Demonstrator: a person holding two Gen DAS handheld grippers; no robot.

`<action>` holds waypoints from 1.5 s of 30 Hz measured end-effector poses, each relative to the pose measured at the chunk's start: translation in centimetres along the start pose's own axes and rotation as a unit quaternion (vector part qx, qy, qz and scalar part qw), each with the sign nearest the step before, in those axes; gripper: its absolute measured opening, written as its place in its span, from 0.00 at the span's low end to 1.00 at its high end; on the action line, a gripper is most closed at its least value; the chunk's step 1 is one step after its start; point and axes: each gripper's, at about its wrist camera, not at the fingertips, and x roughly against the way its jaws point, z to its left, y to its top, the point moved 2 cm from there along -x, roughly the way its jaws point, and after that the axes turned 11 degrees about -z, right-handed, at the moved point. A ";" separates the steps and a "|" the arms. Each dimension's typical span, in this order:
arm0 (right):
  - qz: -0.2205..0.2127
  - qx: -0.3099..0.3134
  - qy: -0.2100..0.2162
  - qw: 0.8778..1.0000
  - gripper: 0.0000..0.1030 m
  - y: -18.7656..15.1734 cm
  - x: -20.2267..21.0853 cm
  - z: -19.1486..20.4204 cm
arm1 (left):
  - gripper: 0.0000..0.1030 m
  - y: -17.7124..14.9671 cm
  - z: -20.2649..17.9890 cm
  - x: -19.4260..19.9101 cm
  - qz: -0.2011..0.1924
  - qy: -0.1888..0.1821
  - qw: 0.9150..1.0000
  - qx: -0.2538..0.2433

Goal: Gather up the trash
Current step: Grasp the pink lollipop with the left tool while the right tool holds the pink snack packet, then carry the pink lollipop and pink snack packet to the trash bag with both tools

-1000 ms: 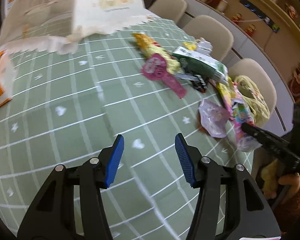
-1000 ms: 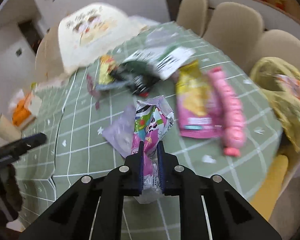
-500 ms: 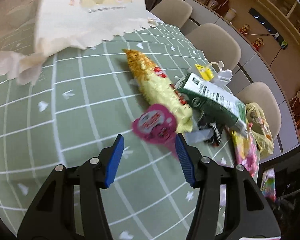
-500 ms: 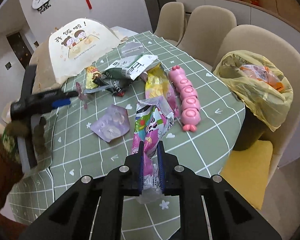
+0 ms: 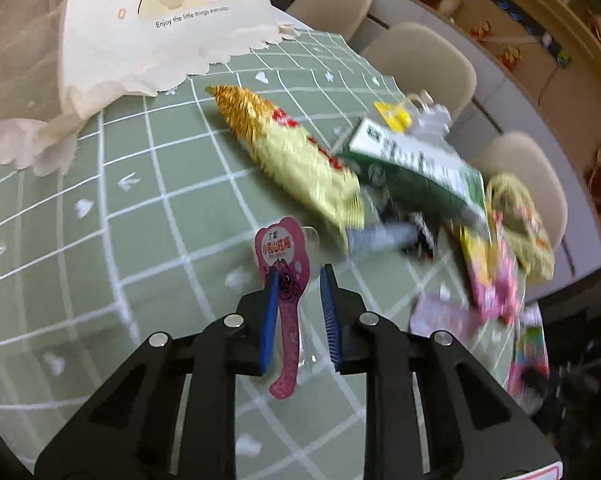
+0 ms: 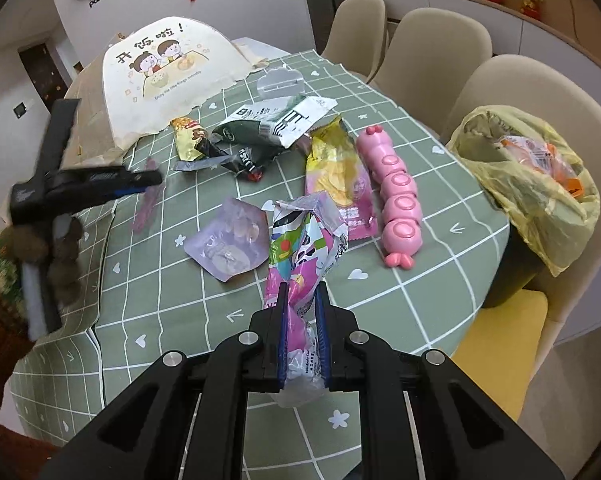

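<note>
Since a second ago the left fingers (image 5: 298,300) have crossed the surface (image 5: 152,216) to the pink wrapper (image 5: 283,276) and are closing astride it, its length toward twelve o'clock. Right fingers (image 6: 301,308) clamp a colourful wrapper (image 6: 304,248); the bin bag (image 6: 528,184) sits at two o'clock.

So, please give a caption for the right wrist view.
Right gripper holds a colourful snack wrapper above the littered green table.
</note>
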 end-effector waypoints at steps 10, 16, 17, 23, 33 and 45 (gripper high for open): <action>0.000 0.013 0.007 1.000 0.13 -0.5 0.2 1.0 | 0.49 -3.7 0.3 3.7 0.004 -0.077 0.997 -0.014; 0.003 -0.007 0.000 1.000 0.13 -1.1 0.4 -0.1 | 0.50 -3.3 0.5 2.2 0.006 -0.053 0.999 0.008; 0.002 -0.007 -0.001 1.000 0.13 -1.1 0.5 -0.1 | 0.50 -3.0 0.1 1.7 0.002 -0.047 0.999 0.006; -0.012 0.004 -0.004 1.000 0.13 -0.6 1.3 0.1 | 0.50 -2.4 -3.9 -1.3 0.003 0.003 0.995 -0.097; -0.037 -0.018 0.008 0.999 0.13 0.1 3.2 -1.4 | 0.45 -2.2 -5.7 1.8 -0.006 0.007 0.993 -0.122; -0.117 0.026 0.008 0.993 0.13 6.5 9.0 -3.6 | 0.45 1.5 -13.7 10.1 -0.097 -0.028 0.988 -0.118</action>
